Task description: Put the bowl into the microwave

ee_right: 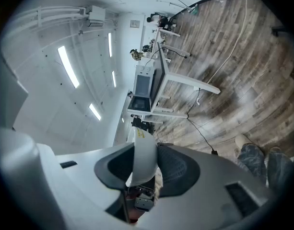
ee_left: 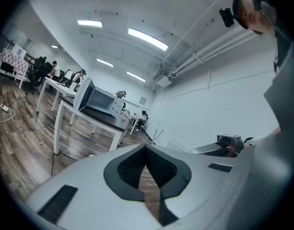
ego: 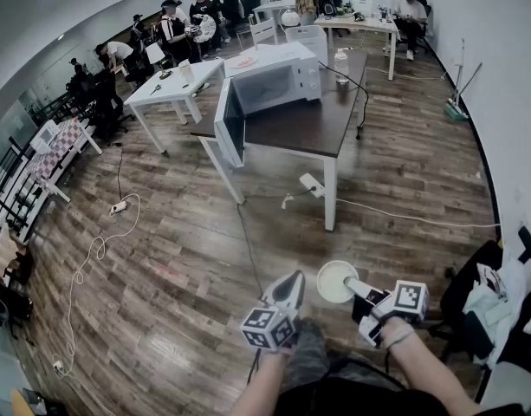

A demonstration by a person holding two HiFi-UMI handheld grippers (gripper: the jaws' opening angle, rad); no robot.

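Observation:
The white bowl [ego: 333, 280] hangs over the wood floor, low in the head view, with my right gripper [ego: 352, 287] shut on its rim. In the right gripper view the bowl's wall [ee_right: 144, 166] stands edge-on between the two dark pads of that gripper [ee_right: 147, 148]. To the bowl's left, my left gripper [ego: 291, 281] is shut and holds nothing; its pads [ee_left: 132, 164] meet at the tips. The white microwave [ego: 278, 78] stands far ahead on a dark table [ego: 308, 128], its door [ego: 230, 121] swung open to the left. It also shows small as the microwave [ee_left: 99, 99] and the microwave [ee_right: 143, 89].
A white cable [ego: 404, 217] and a power strip [ego: 312, 185] lie on the floor by the table's legs. Another cord [ego: 96, 250] trails at the left. White tables [ego: 170, 89] with people stand behind. A black chair [ego: 486, 306] with clutter is at my right.

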